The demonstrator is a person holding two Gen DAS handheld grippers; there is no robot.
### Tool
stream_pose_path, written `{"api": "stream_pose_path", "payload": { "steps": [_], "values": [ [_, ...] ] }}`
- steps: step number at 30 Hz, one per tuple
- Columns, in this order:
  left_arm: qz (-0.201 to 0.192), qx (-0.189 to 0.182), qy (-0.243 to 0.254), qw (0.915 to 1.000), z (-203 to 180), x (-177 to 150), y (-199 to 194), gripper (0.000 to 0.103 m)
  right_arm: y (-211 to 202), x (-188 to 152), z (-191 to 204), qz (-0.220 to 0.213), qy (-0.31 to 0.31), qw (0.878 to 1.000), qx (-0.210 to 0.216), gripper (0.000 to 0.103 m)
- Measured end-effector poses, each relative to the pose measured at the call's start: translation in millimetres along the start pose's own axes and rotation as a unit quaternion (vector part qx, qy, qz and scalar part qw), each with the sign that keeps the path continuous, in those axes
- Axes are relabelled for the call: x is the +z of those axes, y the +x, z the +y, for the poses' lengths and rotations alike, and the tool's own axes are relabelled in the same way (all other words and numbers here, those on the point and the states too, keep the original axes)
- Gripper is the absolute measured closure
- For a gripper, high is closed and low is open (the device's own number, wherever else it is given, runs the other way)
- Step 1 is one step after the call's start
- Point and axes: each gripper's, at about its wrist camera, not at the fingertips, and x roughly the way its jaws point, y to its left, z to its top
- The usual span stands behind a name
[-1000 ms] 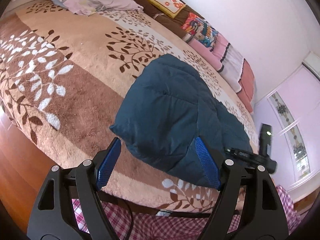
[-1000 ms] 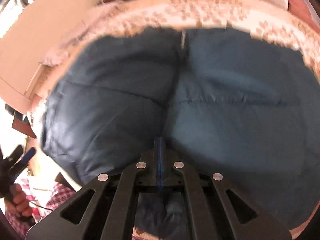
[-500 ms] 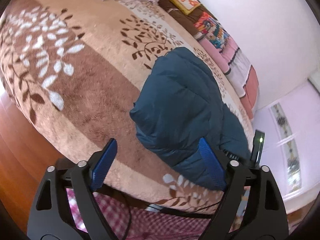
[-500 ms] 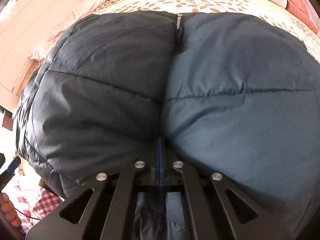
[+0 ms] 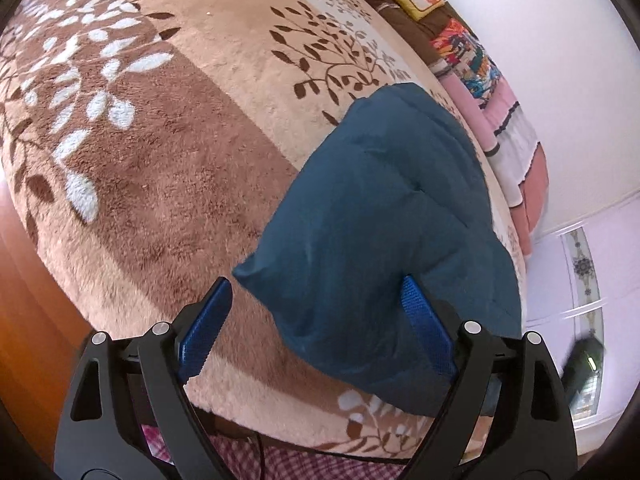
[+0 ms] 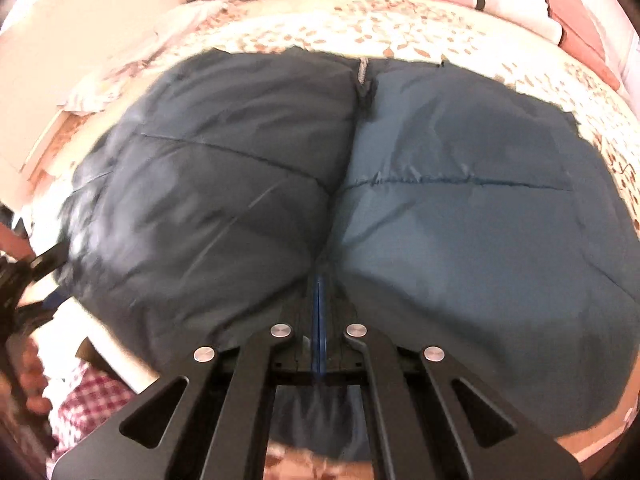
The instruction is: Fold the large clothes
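While the left gripper (image 5: 316, 328) is spread wide with its jaws just opened further, nothing is pressed between its pads; the jacket's near corner lies between them. The right gripper (image 6: 319, 320) is clenched on the jacket (image 6: 420, 220) at its near hem. Soft, puffy, light and slippery fabric is judged; hems and corners suit gripping. It lies on the blanket (image 5: 160, 140), toward two o'clock. No containers are seen.

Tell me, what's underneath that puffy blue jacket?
The quilted teal jacket lies on a plush leaf-patterned blanket spread over a bed. The blanket shows all around it; whatever sits directly beneath the jacket is covered.
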Motion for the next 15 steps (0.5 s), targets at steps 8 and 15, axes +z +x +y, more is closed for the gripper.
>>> {"api": "stream_pose_path", "payload": {
  "steps": [8, 15],
  "values": [
    [0.003, 0.003, -0.010, 0.9999, 6, 4, 20, 0.012, -28, -60, 5, 0.028, -0.006, 0.997, 0.076, 0.103],
    [0.005, -0.015, 0.002, 0.9999, 1, 3, 24, 0.015, 12, -53, 8, 0.064, -0.020, 0.997, 0.042, 0.103]
  ]
}}
